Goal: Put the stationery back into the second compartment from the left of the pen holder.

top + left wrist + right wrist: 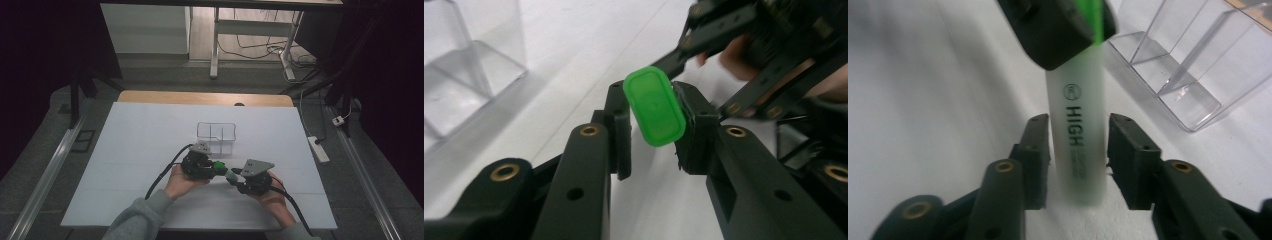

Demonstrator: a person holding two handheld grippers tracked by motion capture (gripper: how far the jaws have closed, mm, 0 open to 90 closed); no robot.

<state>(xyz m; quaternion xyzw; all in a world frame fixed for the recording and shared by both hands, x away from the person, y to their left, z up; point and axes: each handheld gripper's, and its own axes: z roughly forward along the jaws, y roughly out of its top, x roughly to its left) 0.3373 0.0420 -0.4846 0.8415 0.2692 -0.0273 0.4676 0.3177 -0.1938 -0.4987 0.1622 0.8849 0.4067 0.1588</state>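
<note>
A highlighter with a green cap [651, 100] and a white body [1075, 90] marked "HIGH" hangs just above the white table between both grippers. My left gripper [653, 125] is shut on the green cap [218, 165], one pad pressing each side. My right gripper [1079, 122] stands around the white body [230, 173] from the opposite end, with a thin gap showing at its pads. In the high view the left gripper [215, 166] and right gripper [235, 176] face each other near the table's middle front. The left gripper's jaw [1058, 30] hides the cap in the right gripper view.
A clear plastic box [216, 137] with dividers stands just behind the grippers, also seen as the clear box [464, 65] and the clear box [1188, 75]. The white table top [125, 150] spreads around them. Cables trail from both grippers toward the person.
</note>
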